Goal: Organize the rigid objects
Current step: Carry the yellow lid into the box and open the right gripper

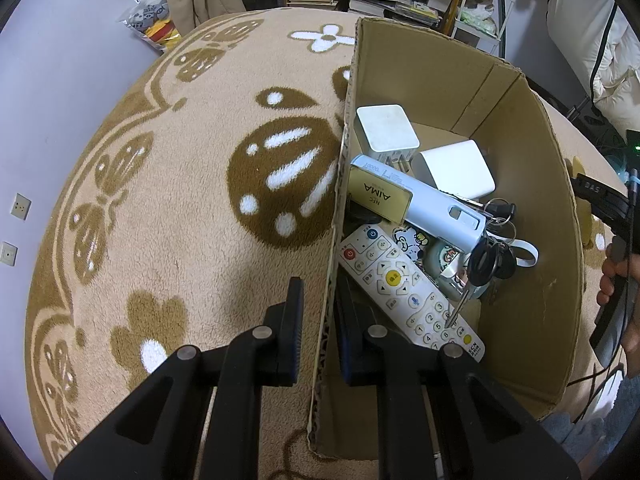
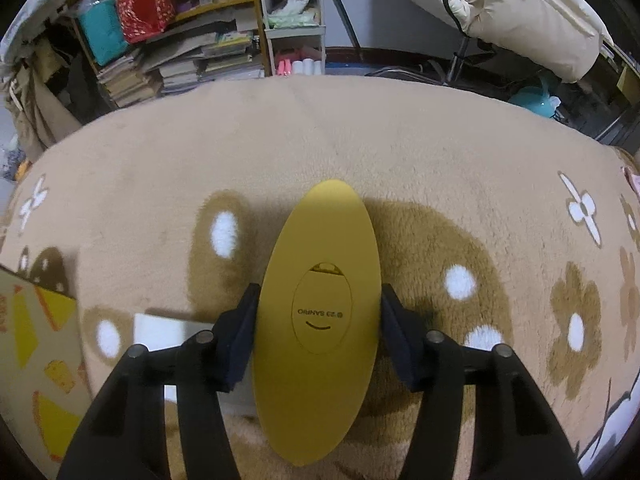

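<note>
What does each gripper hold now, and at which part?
The left gripper is shut on the cardboard box, clamping its side wall near the rim. The right gripper grips the yellow oval object by its two long edges, around the middle.

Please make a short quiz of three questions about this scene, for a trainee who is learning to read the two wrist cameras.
1. True or false: the left gripper clamps the cardboard box wall.
2. The white remote control lies: A) on the rug B) in the box C) on a shelf.
3. Fill in: the yellow oval object sits between the right gripper fingers, printed with "____".

Key: 1 true; 2 B; 3 SANRIO.
</note>
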A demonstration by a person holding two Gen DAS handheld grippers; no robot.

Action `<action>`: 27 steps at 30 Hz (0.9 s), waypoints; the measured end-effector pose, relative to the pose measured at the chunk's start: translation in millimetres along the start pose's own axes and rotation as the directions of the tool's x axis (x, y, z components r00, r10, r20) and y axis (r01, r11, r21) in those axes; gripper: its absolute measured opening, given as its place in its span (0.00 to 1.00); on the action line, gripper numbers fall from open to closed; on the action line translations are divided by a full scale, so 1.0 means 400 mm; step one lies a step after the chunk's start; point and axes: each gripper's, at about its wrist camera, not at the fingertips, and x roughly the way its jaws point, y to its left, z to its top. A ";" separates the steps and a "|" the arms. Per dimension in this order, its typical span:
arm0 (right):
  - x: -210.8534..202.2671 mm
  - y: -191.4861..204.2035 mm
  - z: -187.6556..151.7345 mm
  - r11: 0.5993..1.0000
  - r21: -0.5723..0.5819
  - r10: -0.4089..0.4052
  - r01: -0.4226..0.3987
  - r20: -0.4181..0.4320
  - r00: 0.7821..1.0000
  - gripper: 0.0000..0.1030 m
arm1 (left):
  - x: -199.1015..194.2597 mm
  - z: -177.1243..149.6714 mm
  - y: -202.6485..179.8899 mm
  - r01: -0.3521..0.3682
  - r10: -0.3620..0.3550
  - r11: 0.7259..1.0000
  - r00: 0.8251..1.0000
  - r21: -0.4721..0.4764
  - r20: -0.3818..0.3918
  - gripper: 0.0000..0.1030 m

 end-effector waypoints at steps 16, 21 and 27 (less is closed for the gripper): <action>-0.171 0.060 -0.006 0.982 -0.073 0.181 -0.174 0.100 0.978 0.60 | 0.000 -0.001 0.001 -0.007 0.007 1.000 1.000 0.005 0.000 0.15; -0.250 0.139 -0.006 0.950 -0.124 0.302 -0.287 0.125 0.945 0.60 | 0.000 0.001 0.005 0.001 -0.001 1.000 1.000 0.000 -0.002 0.15; -0.337 0.258 -0.033 0.889 -0.258 0.422 -0.379 0.136 0.896 0.60 | 0.000 0.002 0.005 0.005 -0.005 1.000 1.000 -0.003 -0.003 0.15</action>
